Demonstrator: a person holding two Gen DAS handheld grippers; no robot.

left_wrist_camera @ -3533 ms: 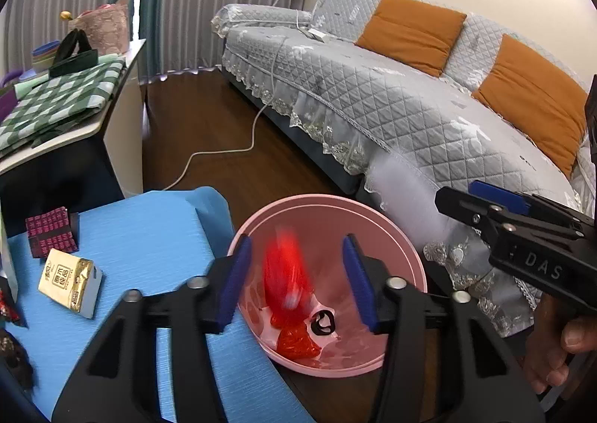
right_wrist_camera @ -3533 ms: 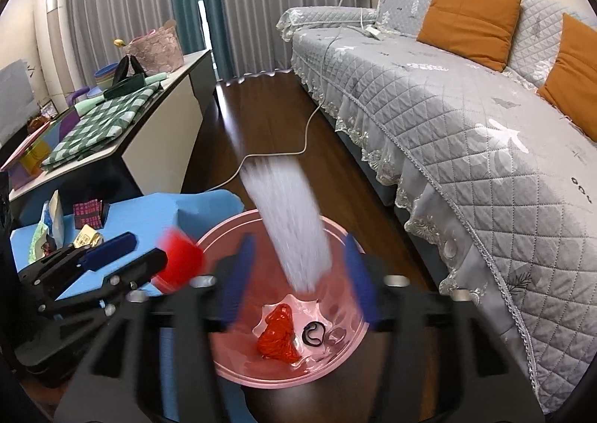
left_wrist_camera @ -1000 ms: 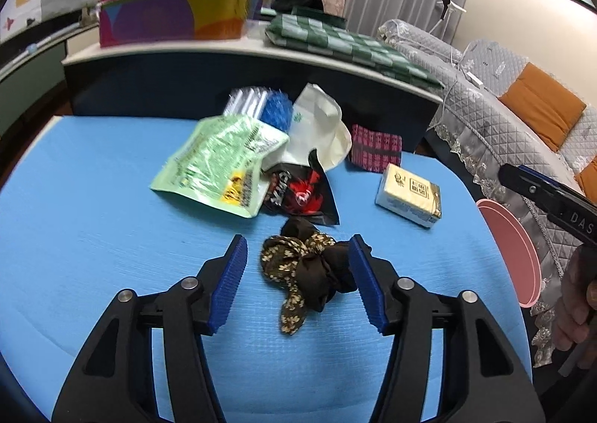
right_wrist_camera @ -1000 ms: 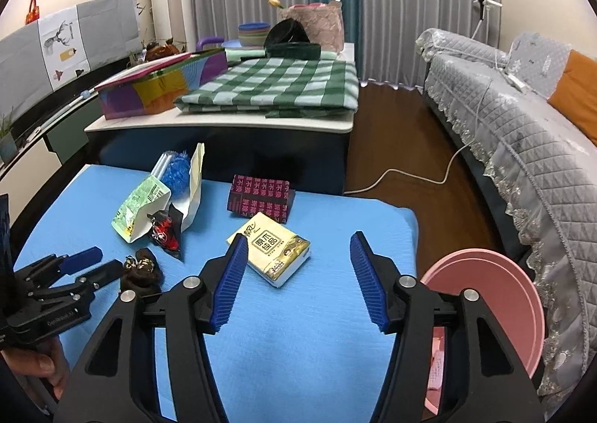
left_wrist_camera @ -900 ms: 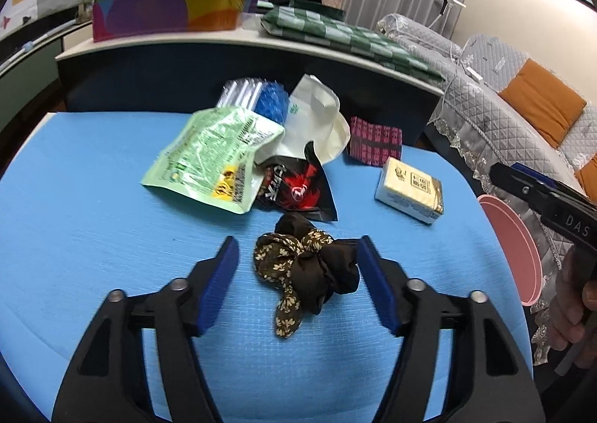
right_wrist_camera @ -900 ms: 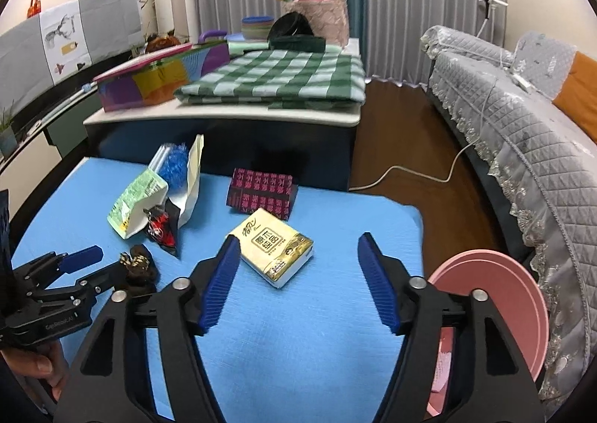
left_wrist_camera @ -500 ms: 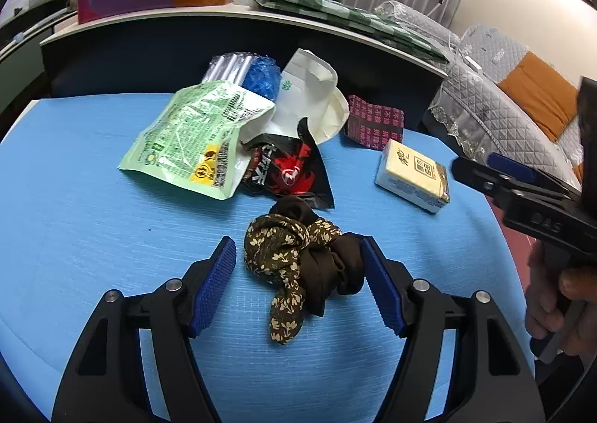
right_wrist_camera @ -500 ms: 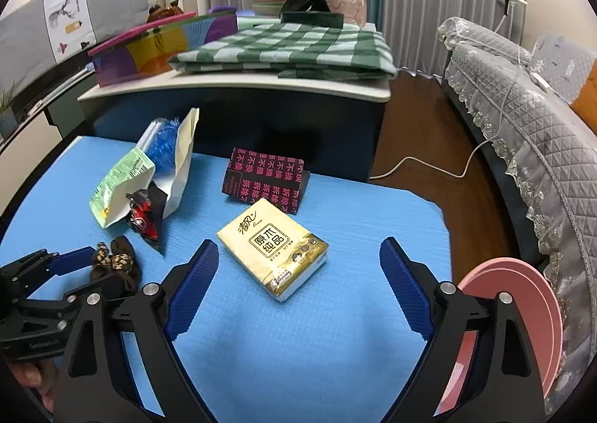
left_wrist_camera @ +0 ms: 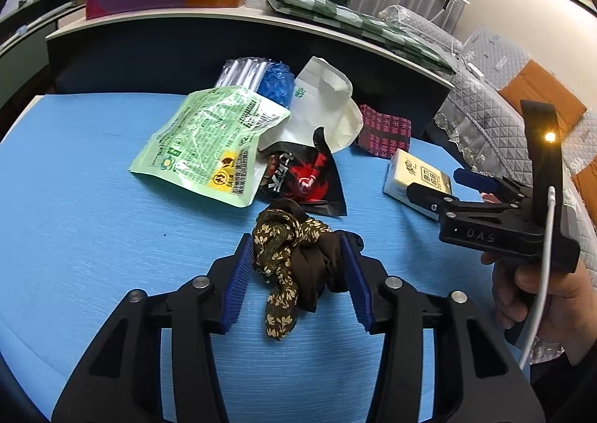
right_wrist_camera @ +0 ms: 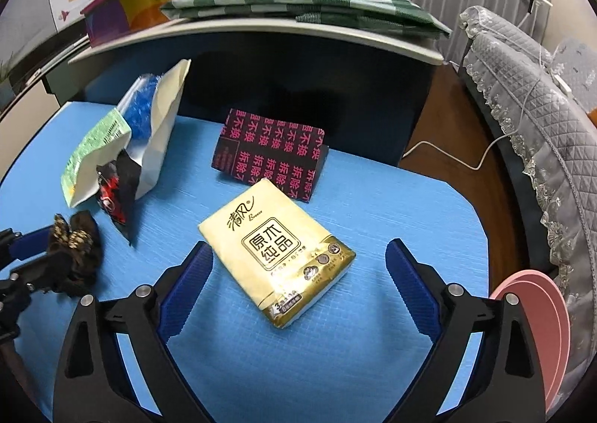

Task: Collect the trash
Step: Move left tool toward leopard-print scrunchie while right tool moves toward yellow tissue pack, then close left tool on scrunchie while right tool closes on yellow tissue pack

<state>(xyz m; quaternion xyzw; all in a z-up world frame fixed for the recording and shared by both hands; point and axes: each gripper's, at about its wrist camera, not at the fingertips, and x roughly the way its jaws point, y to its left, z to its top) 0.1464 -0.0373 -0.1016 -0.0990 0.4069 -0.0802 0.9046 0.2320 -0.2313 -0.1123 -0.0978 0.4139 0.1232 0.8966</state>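
In the left wrist view, the left gripper (left_wrist_camera: 296,273) had just been closing, its blue pads now pressing a brown patterned cloth wad (left_wrist_camera: 294,262) at centre frame on the blue table (left_wrist_camera: 74,217). A green pouch (left_wrist_camera: 209,146) and black-red wrapper (left_wrist_camera: 302,180) lay above. At right, the right gripper (right_wrist_camera: 298,281), lately widening, stood released around a yellow tissue pack (right_wrist_camera: 278,251), untouched.

left gripper (left_wrist_camera: 296,273) closing on scarf (left_wrist_camera: 294,255) | right gripper (right_wrist_camera: 298,285) opened, lower
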